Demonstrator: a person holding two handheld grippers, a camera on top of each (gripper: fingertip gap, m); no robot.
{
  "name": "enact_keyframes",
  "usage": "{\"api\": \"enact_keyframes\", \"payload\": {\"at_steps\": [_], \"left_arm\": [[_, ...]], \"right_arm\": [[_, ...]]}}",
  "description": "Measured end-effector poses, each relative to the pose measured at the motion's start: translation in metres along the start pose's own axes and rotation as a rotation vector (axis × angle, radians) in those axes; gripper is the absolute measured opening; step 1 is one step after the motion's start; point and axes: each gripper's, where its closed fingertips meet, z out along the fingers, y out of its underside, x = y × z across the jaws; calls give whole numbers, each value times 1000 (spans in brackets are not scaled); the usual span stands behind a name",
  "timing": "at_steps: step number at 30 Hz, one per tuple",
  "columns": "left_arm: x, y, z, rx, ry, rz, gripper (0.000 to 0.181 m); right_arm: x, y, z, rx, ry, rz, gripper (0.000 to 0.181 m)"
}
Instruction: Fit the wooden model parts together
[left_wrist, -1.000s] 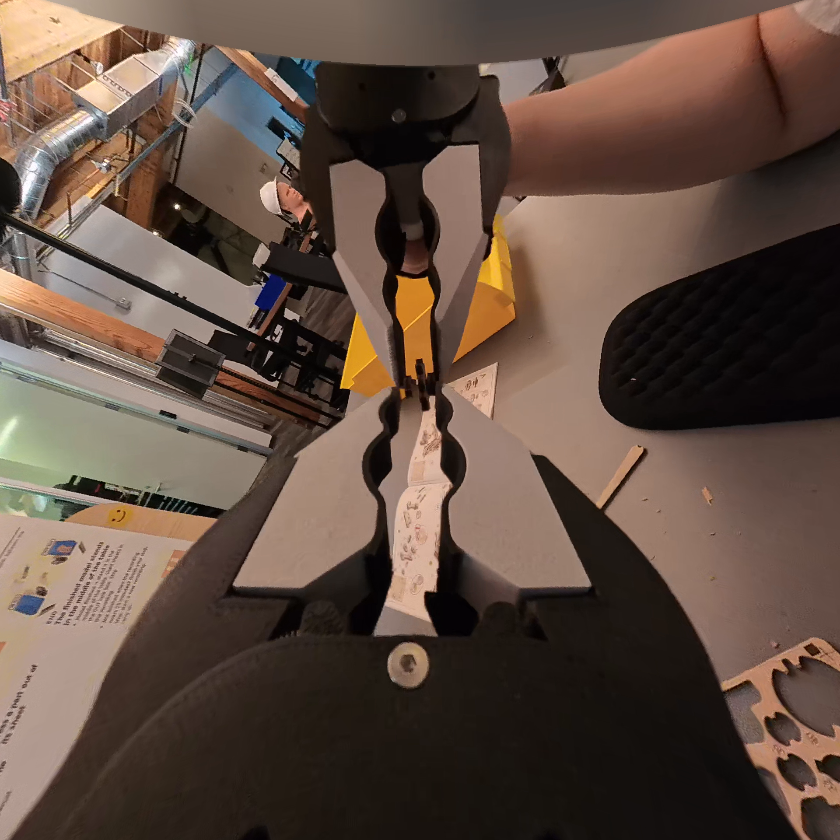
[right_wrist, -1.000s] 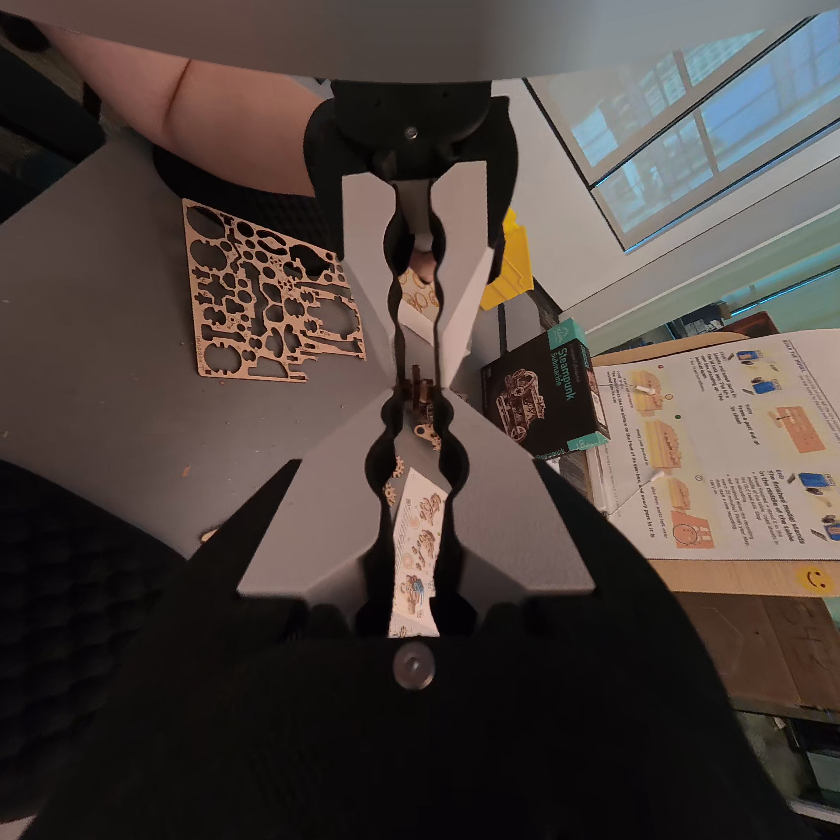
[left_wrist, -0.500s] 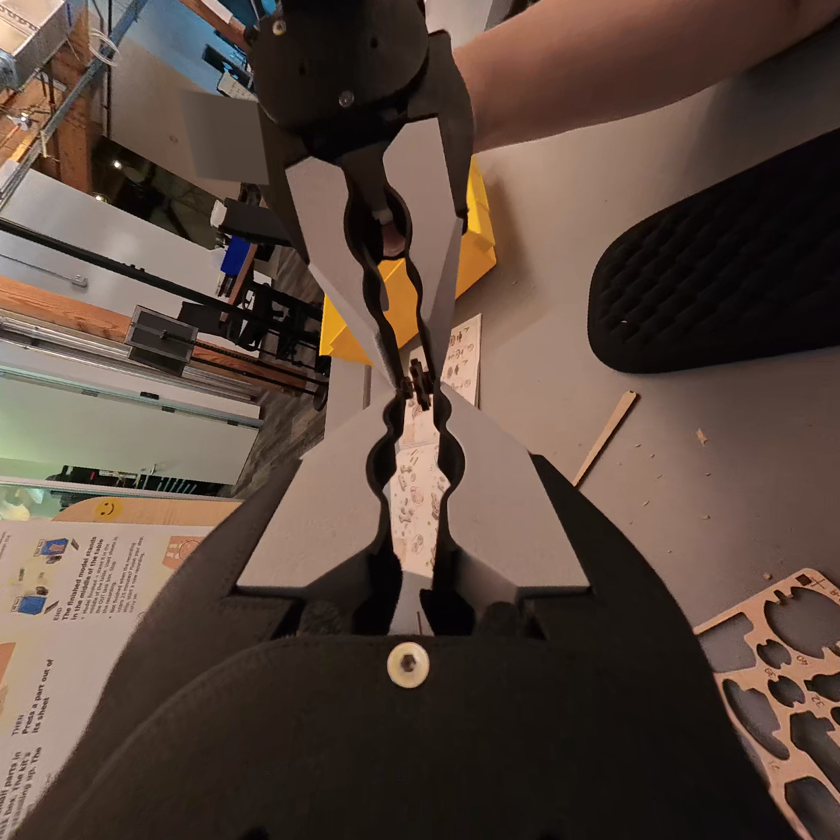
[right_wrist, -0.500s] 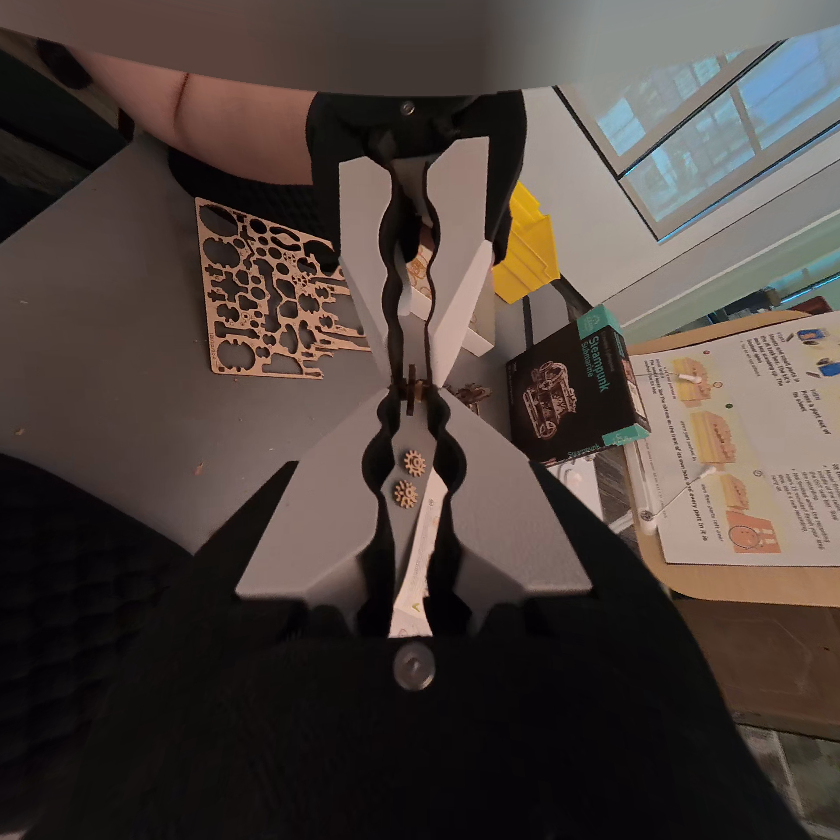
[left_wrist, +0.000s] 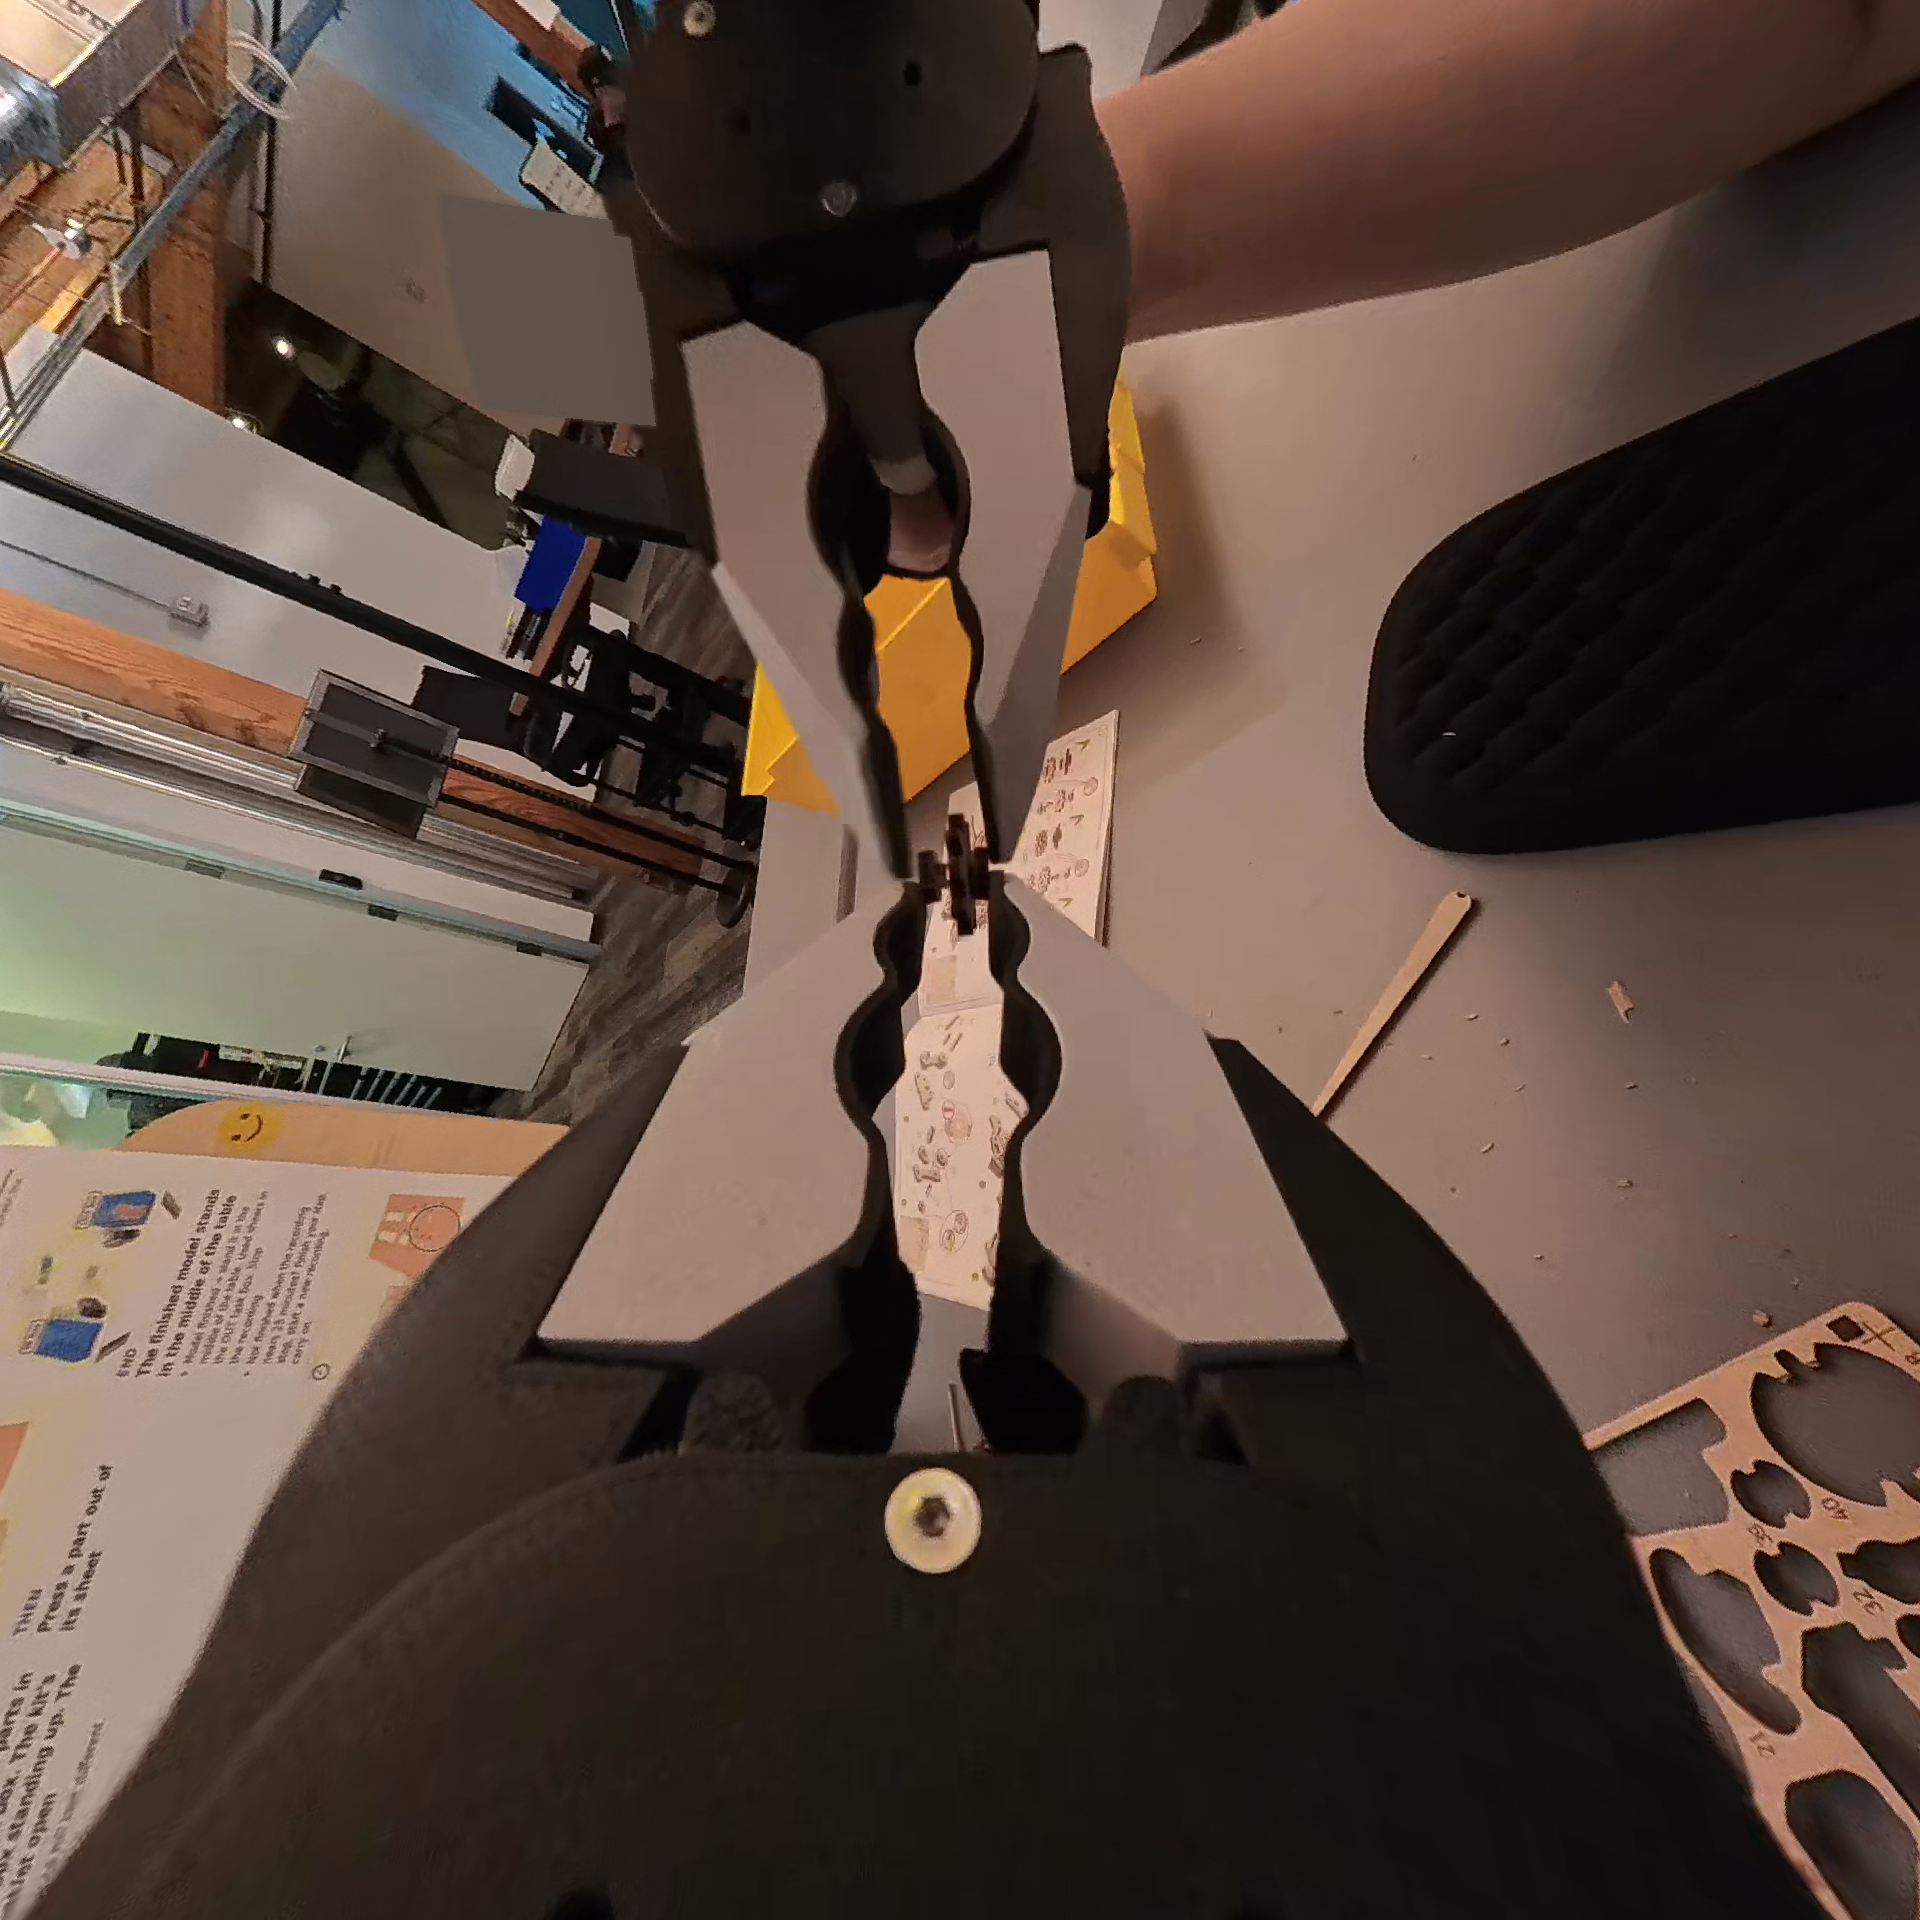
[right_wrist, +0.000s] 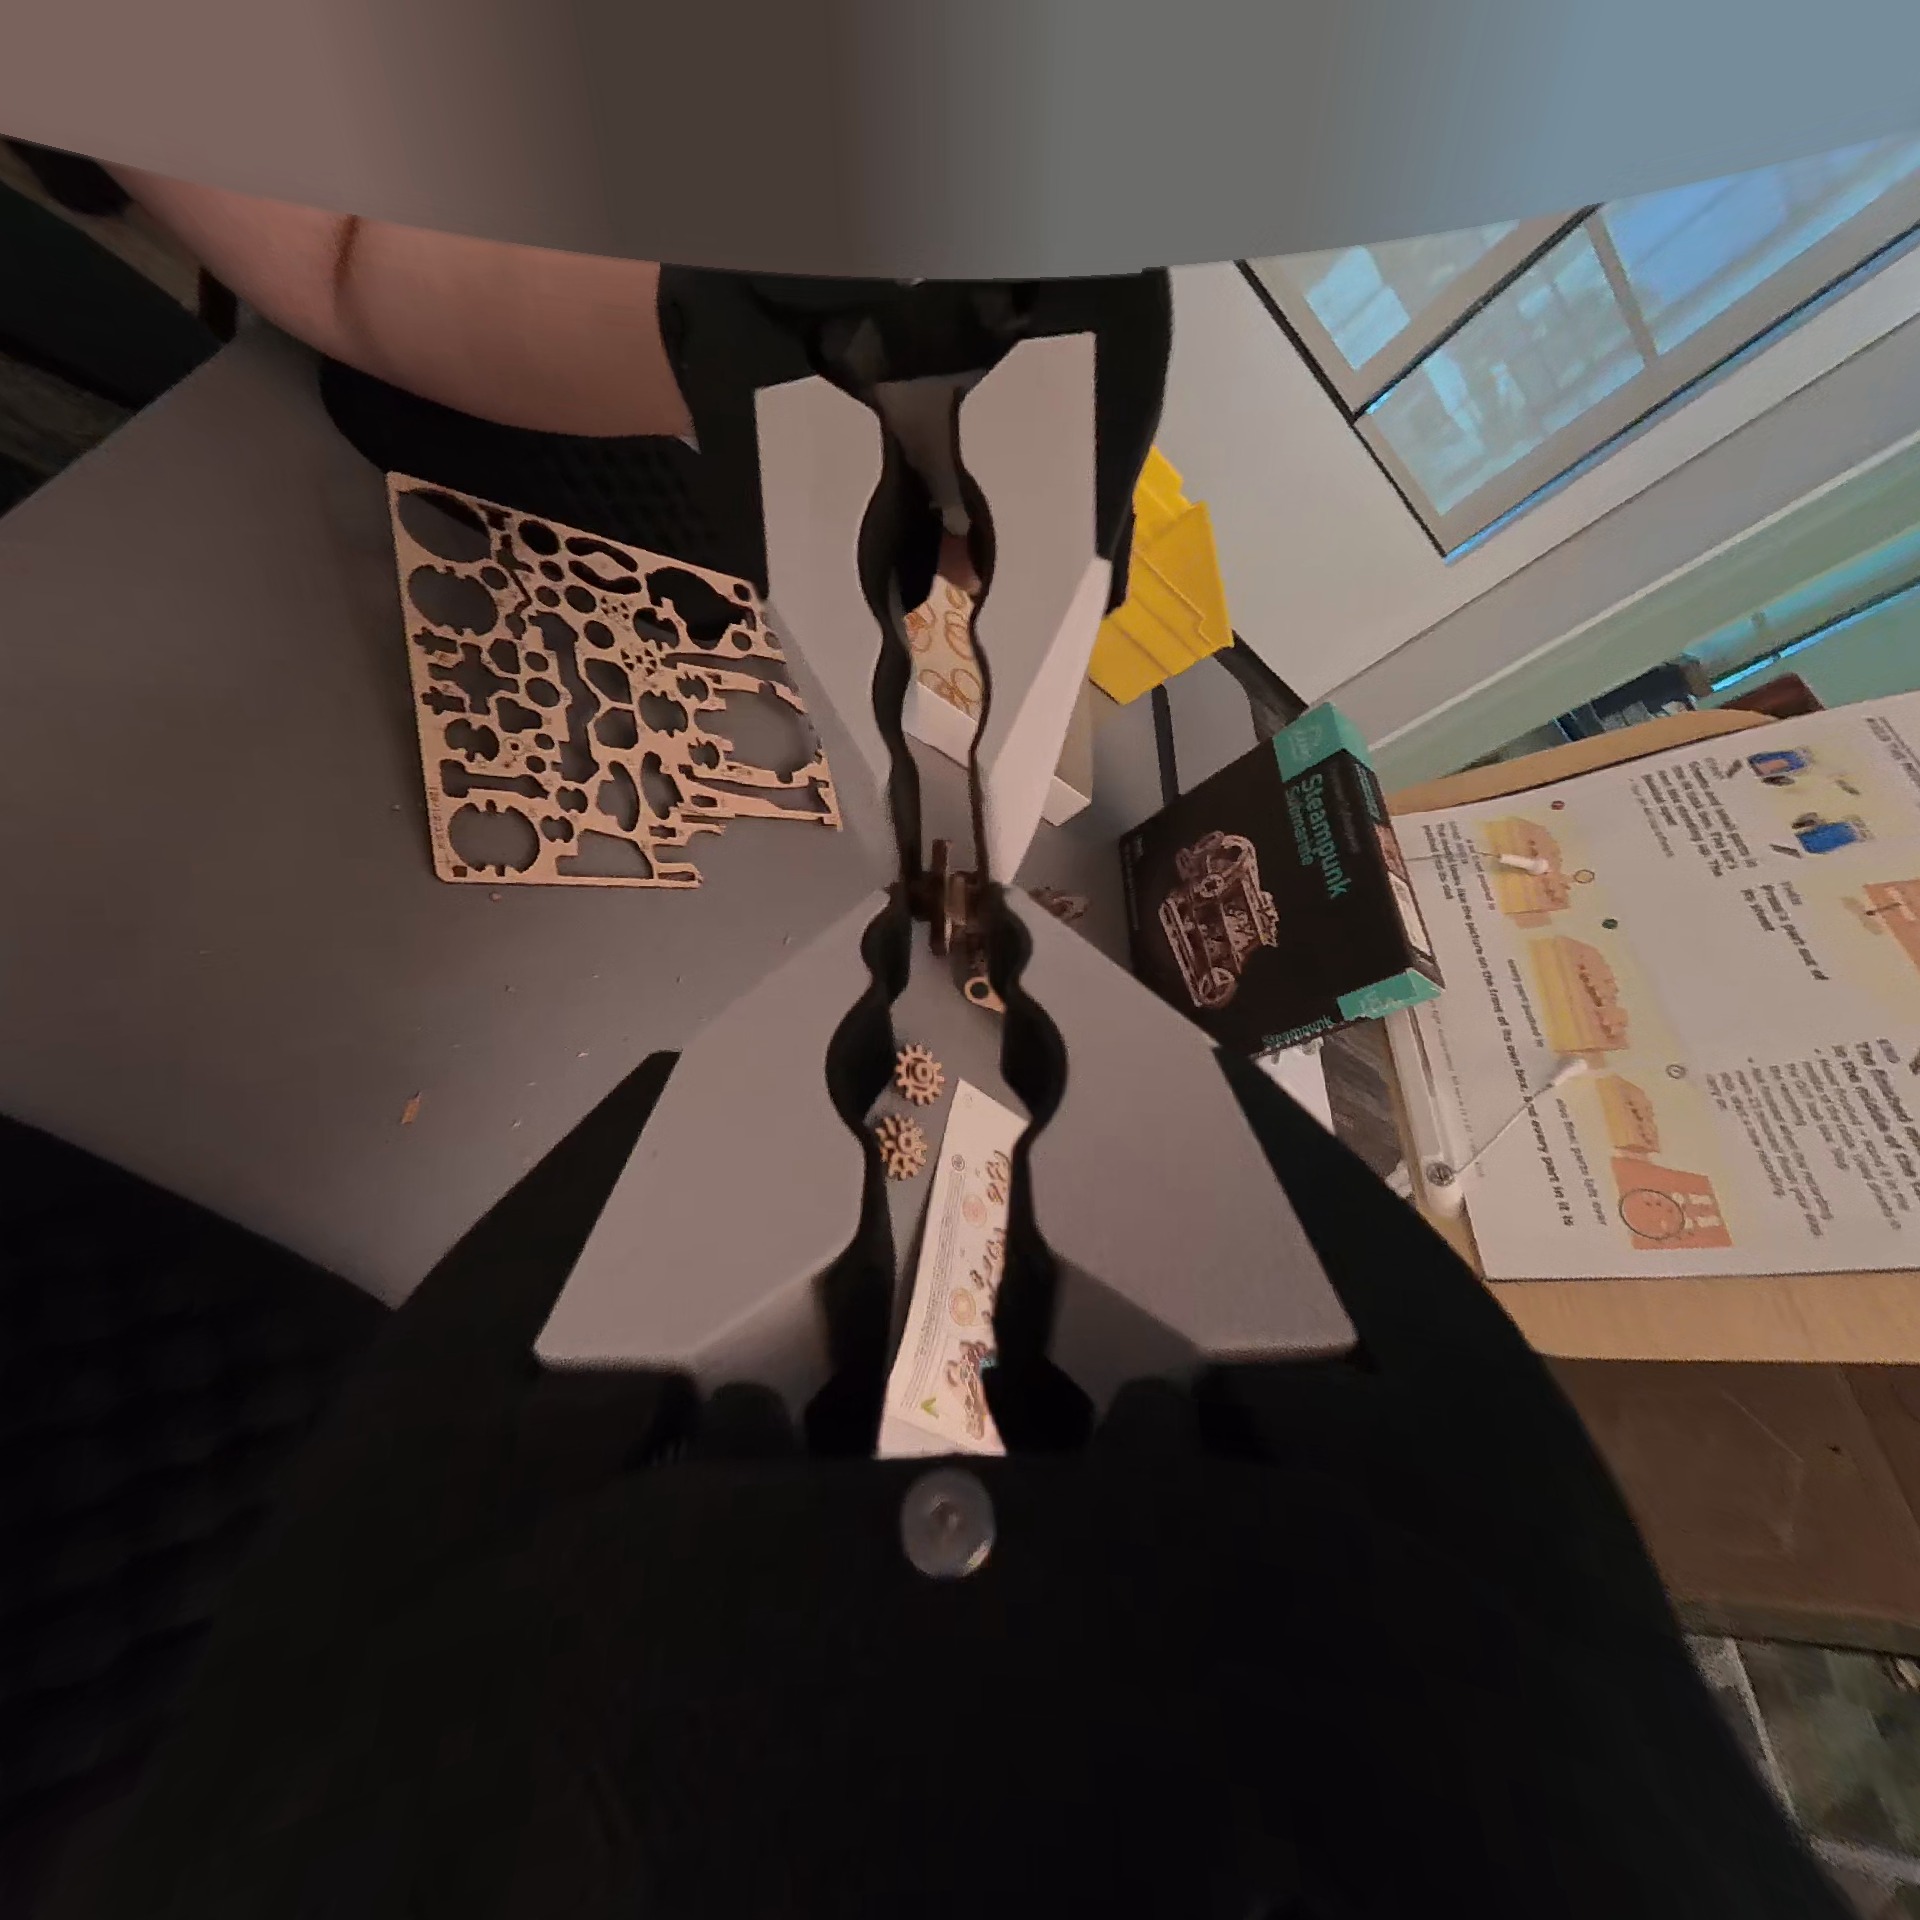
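Note:
My left gripper (left_wrist: 954, 912) and my right gripper (left_wrist: 940, 854) meet tip to tip above the grey table. Each is shut on a small part of a wooden gear assembly (left_wrist: 961, 881), which hangs between the two pairs of tips. In the right wrist view my right gripper (right_wrist: 951, 923) comes from below and my left gripper (right_wrist: 948, 857) from above, with the gear assembly (right_wrist: 948, 896) pinched between them. How the parts seat on each other is hidden by the fingers. Two loose wooden gears (right_wrist: 920, 1075) lie on the table below.
A punched-out wooden parts sheet (right_wrist: 613, 707) lies flat, also in the left wrist view (left_wrist: 1787, 1558). An instruction leaflet (left_wrist: 1060, 821), a wooden stick (left_wrist: 1392, 997), a black foam pad (left_wrist: 1662, 623), a yellow bin (left_wrist: 935, 665), a black kit box (right_wrist: 1278, 894) and a printed poster (right_wrist: 1683, 997) surround the work spot. The tips of both grippers are at nearly the same place.
Both grippers have stayed shut and tip to tip while tilting and shifting together over the table. The two loose gears and more of the leaflet have come into view beneath them.

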Motion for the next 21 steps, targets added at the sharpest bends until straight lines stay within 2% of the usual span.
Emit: {"api": "enact_keyframes", "payload": {"at_steps": [8, 16, 21], "left_arm": [[-1, 3, 1, -5, -25, 17, 12], [-3, -5, -3, 27, -61, 42, 12], [3, 0, -1, -16, -16, 52, 11]], "right_arm": [[1, 4, 2, -46, 28, -51, 11], [1, -3, -1, -21, 29, -53, 11], [-3, 3, 3, -60, 14, -75, 11]]}}
